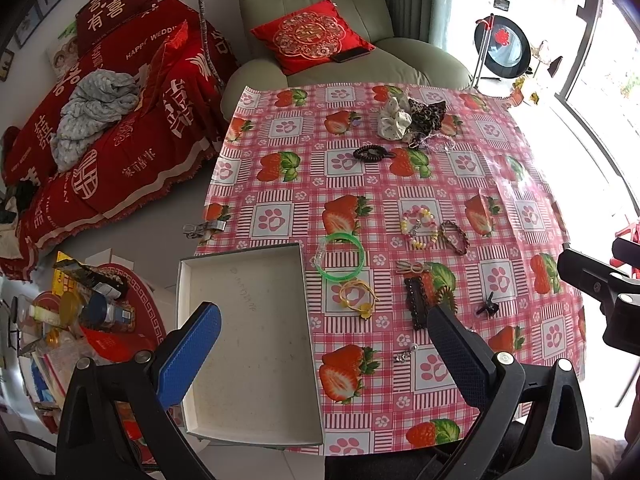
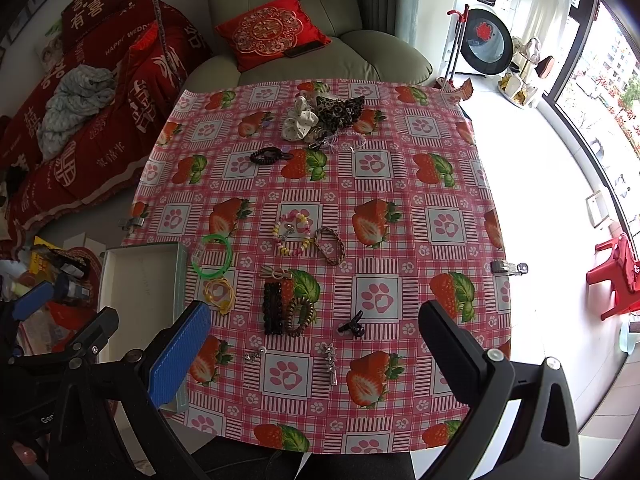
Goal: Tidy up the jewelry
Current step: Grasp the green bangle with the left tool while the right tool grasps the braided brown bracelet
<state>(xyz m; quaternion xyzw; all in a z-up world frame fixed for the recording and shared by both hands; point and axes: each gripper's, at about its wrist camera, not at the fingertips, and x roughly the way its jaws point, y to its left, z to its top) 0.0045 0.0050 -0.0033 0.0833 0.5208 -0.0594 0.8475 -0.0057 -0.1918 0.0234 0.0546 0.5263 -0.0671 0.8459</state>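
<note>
An empty white box [image 1: 248, 344] lies at the table's left front edge; it also shows in the right wrist view [image 2: 140, 292]. Jewelry lies scattered on the strawberry tablecloth [image 1: 500, 184]: a green bangle [image 1: 340, 260], yellow cord bracelet [image 1: 358, 298], bead bracelet [image 1: 419, 227], braided bracelet [image 1: 455, 237], dark hair clip [image 2: 276, 312], spiral hair tie [image 2: 302, 316], small black claw clip [image 2: 352, 326], silver earrings [image 2: 254, 356] and silver clip [image 2: 331, 362]. My left gripper [image 1: 324, 344] is open above the box's right edge. My right gripper [image 2: 316, 344] is open above the front items, holding nothing.
Scrunchies [image 2: 320, 118] and a dark hair tie [image 2: 268, 156] lie at the table's far side. A green armchair [image 2: 304, 40] with a red cushion stands behind. A red sofa [image 1: 100, 140] is at left. A cluttered low stool [image 1: 92, 316] stands beside the box.
</note>
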